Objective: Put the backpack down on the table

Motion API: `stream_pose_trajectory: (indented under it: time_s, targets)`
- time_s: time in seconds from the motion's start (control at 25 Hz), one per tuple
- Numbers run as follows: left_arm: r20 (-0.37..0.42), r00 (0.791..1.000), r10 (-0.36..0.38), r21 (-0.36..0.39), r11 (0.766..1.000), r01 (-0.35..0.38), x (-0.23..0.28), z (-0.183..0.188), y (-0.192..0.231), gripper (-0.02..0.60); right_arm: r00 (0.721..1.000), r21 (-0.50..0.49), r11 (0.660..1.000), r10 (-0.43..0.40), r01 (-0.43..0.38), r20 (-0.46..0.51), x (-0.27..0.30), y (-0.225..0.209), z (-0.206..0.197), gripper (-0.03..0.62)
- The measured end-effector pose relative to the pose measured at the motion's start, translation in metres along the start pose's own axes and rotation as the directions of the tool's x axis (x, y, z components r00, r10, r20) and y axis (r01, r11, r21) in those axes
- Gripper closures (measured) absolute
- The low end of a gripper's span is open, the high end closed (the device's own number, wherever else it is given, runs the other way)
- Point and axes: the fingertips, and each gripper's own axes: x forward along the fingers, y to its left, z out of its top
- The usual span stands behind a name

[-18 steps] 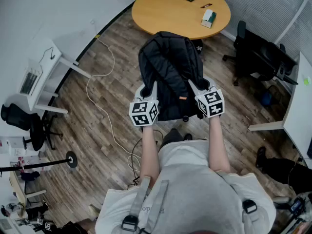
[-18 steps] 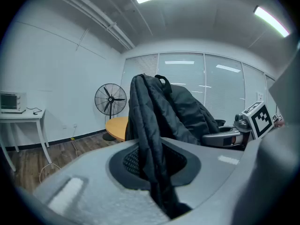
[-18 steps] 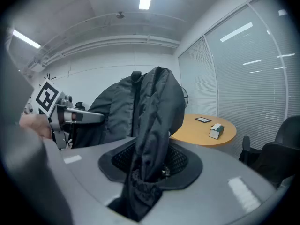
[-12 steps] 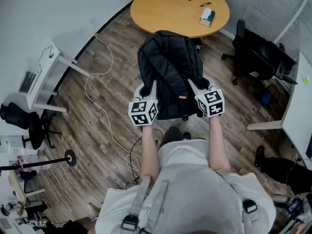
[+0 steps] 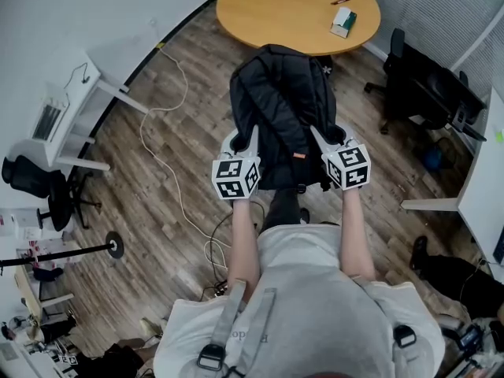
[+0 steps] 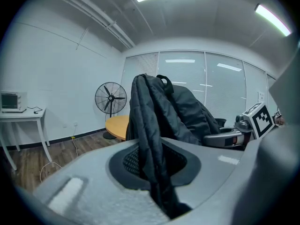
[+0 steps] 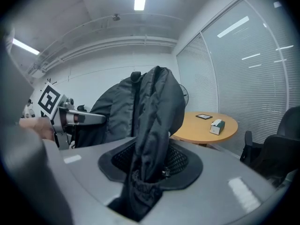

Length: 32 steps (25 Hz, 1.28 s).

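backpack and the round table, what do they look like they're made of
The backpack looks like black synthetic fabric, probably nylon or polyester: it creases softly, hangs limp and has a faint sheen. The round table has a smooth, satin, honey-coloured top, wood or wood-look laminate; no grain is clear enough to tell which.

Grey T-shirt (image 5: 315, 290), buckled straps (image 5: 227, 321), marker cubes (image 5: 235, 178), perhaps chest lettering (image 5: 246, 339)
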Motion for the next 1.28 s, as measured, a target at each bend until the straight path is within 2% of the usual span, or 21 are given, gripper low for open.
stream_pose_trajectory:
  time_s: [0.2, 0.52, 0.8, 1.08, 1.28]
  targets:
    - [0.002, 1.0, -0.014, 0.004, 1.0, 0.014, 0.026, 0.006, 0.001, 0.532, 1.0, 0.003, 1.0, -0.009, 0.009, 0.001, 0.013, -0.02, 0.006, 0.459]
    - [0.011, 0.998, -0.056, 0.016, 0.998, 0.056, 0.089, 0.039, 0.012, 0.532, 0.999, 0.026, 0.999, -0.032, 0.031, 0.012, 0.05, -0.066, 0.033, 0.454]
    - [-0.011, 0.997, -0.078, 0.005, 0.997, 0.078, 0.163, 0.062, 0.044, 0.532, 0.999, 0.028, 0.999, -0.044, 0.045, -0.018, 0.111, -0.108, 0.056, 0.453]
    - [-0.006, 0.993, -0.115, 0.029, 0.993, 0.115, 0.238, 0.103, 0.074, 0.532, 0.998, 0.042, 0.997, -0.066, 0.066, -0.006, 0.174, -0.156, 0.092, 0.453]
    - [-0.009, 0.992, -0.129, 0.034, 0.991, 0.129, 0.28, 0.118, 0.101, 0.532, 0.997, 0.046, 0.996, -0.071, 0.072, -0.006, 0.218, -0.177, 0.107, 0.453]
